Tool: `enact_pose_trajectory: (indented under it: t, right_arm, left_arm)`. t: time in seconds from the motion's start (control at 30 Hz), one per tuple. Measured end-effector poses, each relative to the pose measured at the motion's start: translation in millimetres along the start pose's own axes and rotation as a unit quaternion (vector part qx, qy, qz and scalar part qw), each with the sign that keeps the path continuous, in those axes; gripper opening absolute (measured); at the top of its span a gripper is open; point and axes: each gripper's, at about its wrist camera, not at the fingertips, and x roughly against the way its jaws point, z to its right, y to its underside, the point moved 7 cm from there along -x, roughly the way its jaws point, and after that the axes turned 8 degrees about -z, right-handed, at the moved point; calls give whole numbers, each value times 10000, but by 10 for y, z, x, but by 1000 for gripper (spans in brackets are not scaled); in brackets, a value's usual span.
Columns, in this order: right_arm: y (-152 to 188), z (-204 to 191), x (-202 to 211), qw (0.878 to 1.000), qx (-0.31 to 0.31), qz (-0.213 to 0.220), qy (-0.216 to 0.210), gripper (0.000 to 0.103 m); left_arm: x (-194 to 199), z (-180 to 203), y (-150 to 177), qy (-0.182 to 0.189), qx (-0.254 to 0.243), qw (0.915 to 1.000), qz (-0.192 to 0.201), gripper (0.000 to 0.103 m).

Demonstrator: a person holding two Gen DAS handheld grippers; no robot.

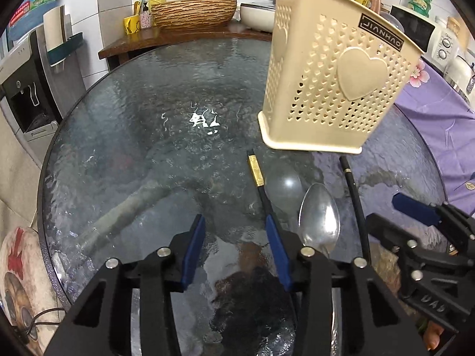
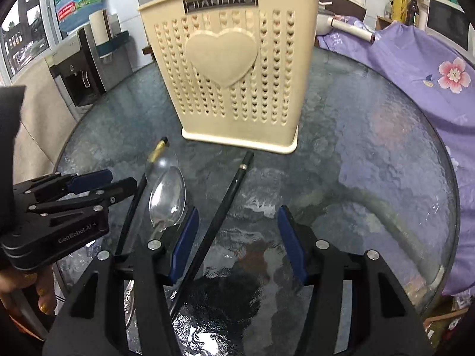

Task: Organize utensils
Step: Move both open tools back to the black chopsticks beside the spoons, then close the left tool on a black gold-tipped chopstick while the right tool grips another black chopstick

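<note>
Pickup step, as I judge it: both tongs hang low over the glass table (image 2: pixel 386 136) with nothing yet lifted

The left gripper (image 1: pixel 237 247) stands part open and empty; its right pad lies against, or just over, 1 black chopstick (image 1: pixel 257 175) at centre frame, with bare glass between the jaws. The right gripper (image 2: pixel 237 243) is about half open, also empty; the other chopstick (image 2: pixel 228 198) runs in beside its left pad, touched by neither pad as far as I can tell

A spoon (image 2: pixel 167 198) lies between the 2 chopsticks, bowl toward the holder (image 2: pixel 234 80), which stands upright at upper centre of the right view, handles already poking from its top

Next move likely calls for each gripper to centre on its stick and close, then lift to the holder's rim

Room: open glass at the left view's left; the 2 tongs sit near each other, and the spoon crowds both sticks
</note>
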Motion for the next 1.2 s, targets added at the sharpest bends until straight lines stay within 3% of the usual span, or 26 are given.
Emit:
enact_pose_trajectory:
  t: [0.27, 0.47, 0.77, 0.97, 1.2]
  right_arm:
    - [11, -107, -47, 9999, 41, -113, 24, 54]
    - [43, -165, -109, 9998, 95, -159, 105, 52]
    - [99, -64, -81, 9989, 362, -175, 230, 40]
    - [30, 98, -78, 9993, 67, -345, -123, 36]
    - [-158, 165, -186, 9985, -66, -453, 284, 36]
  left_arm:
    - [73, 121, 28, 96, -107, 9999, 37, 40]
    - [1, 194, 58, -44, -206, 9998, -5, 32]
    - [22, 67, 52, -148, -262, 9995, -7, 19]
    - [-19, 40, -35, -102, -205, 9997, -53, 19]
    - [-73, 49, -150, -82, -139, 9999, -61, 19]
